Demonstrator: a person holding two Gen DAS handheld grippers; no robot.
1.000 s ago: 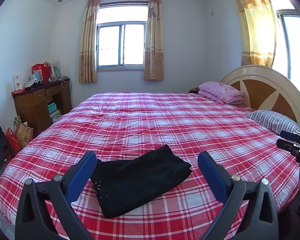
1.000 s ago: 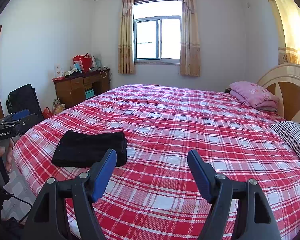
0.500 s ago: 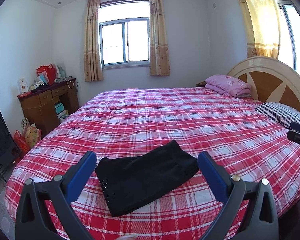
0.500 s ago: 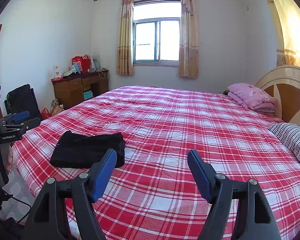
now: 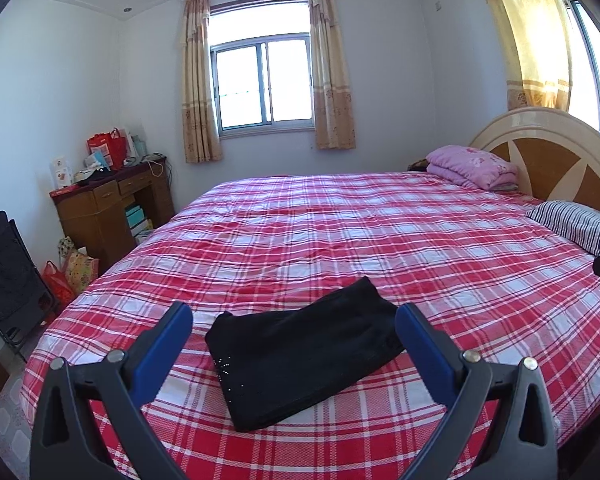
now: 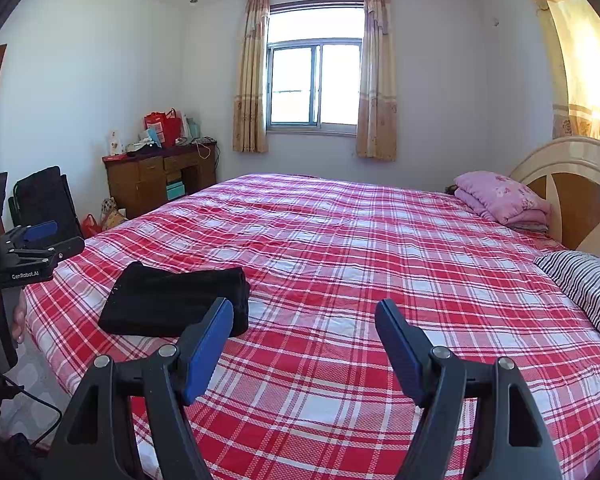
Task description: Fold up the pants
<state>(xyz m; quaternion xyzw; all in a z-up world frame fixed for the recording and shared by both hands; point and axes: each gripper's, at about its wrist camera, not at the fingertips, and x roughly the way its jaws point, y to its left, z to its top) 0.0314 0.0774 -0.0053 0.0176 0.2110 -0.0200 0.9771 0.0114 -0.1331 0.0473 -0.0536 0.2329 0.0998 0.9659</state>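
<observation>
Left gripper angled down, jaws spread, empty | right gripper likewise | folded black pants near bed's front edge

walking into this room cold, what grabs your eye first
The red plaid bedspread fills most of the room. A folded bundle of black pants lies on it near the bed's near edge, dark against the checks. Behind, a bright window sits between beige curtains on the far wall.

Black pants on red-white plaid bedspread; pink quilt, striped pillow
</observation>
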